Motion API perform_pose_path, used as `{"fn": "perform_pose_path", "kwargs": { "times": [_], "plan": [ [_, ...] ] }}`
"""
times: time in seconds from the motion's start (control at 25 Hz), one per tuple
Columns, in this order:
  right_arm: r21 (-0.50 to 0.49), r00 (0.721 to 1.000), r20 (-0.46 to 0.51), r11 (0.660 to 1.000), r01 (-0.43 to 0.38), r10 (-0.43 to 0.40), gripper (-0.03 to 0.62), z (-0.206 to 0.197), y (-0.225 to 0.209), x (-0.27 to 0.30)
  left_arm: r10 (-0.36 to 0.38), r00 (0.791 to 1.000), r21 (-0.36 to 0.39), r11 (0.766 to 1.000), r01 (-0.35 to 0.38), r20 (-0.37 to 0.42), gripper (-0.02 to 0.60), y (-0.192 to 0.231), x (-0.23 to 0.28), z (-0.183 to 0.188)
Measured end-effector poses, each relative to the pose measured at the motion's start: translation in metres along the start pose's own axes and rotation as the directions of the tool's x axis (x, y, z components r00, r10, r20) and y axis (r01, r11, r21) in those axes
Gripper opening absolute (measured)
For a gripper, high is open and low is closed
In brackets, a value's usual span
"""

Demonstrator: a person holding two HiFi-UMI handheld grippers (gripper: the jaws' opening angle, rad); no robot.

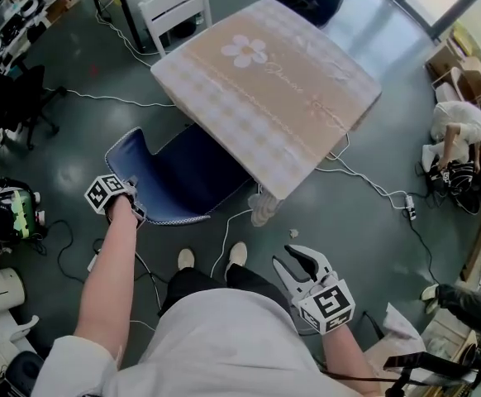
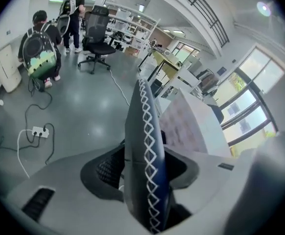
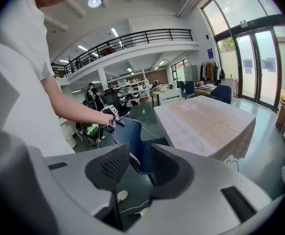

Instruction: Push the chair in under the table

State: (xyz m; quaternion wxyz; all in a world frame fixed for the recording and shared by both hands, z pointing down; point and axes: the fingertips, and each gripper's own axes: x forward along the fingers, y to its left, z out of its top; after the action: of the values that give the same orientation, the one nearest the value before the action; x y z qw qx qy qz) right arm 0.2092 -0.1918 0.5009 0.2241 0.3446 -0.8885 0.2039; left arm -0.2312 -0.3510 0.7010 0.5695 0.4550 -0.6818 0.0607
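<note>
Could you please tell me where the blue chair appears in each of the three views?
Head view: chair left of centre, seat partly under the table.
Left gripper view: chair backrest edge-on, up the middle.
Right gripper view: chair just left of centre.
Shared landmark: the cloth-covered table, beside the chair in all three.

Chair (image 1: 183, 180): dark blue, shell form, white zigzag stitching along edge. Stands upright on floor, backrest on side away from table. Front of seat already under near corner of table; rear of seat and backrest not yet under.

Table (image 1: 290, 114): square, covered with beige cloth, checked border, white flower print toward far side. Cloth hangs over edges. Table stands corner-first toward chair.
</note>
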Motion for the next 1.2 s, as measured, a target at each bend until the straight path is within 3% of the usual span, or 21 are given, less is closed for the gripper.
{"fn": "perform_pose_path", "kwargs": {
  "times": [0.16, 0.32, 0.52, 0.6, 0.68, 0.76, 0.92, 1.2],
  "plan": [
    [-0.018, 0.999, 0.009, 0.999, -0.047, 0.047, 0.144, -0.002, -0.003, 0.005, 0.01, 0.998, 0.062, 0.998, -0.014, 0.066, 0.222, 0.0, -0.029, 0.016],
    [-0.032, 0.994, 0.025, 0.994, -0.101, 0.102, 0.144, -0.002, -0.001, 0.015, -0.089, 0.983, 0.126, 0.99, 0.068, 0.163, 0.222, -0.014, -0.077, 0.019],
    [-0.097, 0.982, 0.03, 0.978, -0.183, 0.186, 0.144, 0.014, 0.015, 0.043, -0.289, 0.932, 0.314, 0.925, 0.214, 0.219, 0.211, -0.045, -0.157, 0.016],
    [-0.126, 0.977, 0.032, 0.971, -0.204, 0.209, 0.138, 0.017, 0.021, 0.051, -0.336, 0.917, 0.387, 0.891, 0.235, 0.216, 0.115, -0.05, -0.188, 0.0],
    [-0.144, 0.975, 0.044, 0.967, -0.208, 0.216, 0.114, 0.024, 0.029, 0.055, -0.393, 0.902, 0.462, 0.843, 0.276, 0.178, 0.009, -0.055, -0.217, -0.02],
    [-0.162, 0.974, 0.062, 0.965, -0.204, 0.216, 0.073, 0.033, 0.04, 0.055, -0.465, 0.878, 0.532, 0.775, 0.34, 0.116, 0.009, -0.065, -0.243, -0.042],
    [-0.205, 0.973, 0.083, 0.959, -0.195, 0.216, 0.029, 0.046, 0.067, 0.049, -0.594, 0.805, 0.609, 0.636, 0.474, -0.006, 0.009, -0.087, -0.285, -0.083],
    [-0.261, 0.973, 0.085, 0.947, -0.186, 0.214, 0.018, 0.049, 0.147, 0.047, -0.682, 0.695, 0.724, 0.359, 0.588, -0.226, 0.009, -0.08, -0.353, -0.146]
  ]
}}
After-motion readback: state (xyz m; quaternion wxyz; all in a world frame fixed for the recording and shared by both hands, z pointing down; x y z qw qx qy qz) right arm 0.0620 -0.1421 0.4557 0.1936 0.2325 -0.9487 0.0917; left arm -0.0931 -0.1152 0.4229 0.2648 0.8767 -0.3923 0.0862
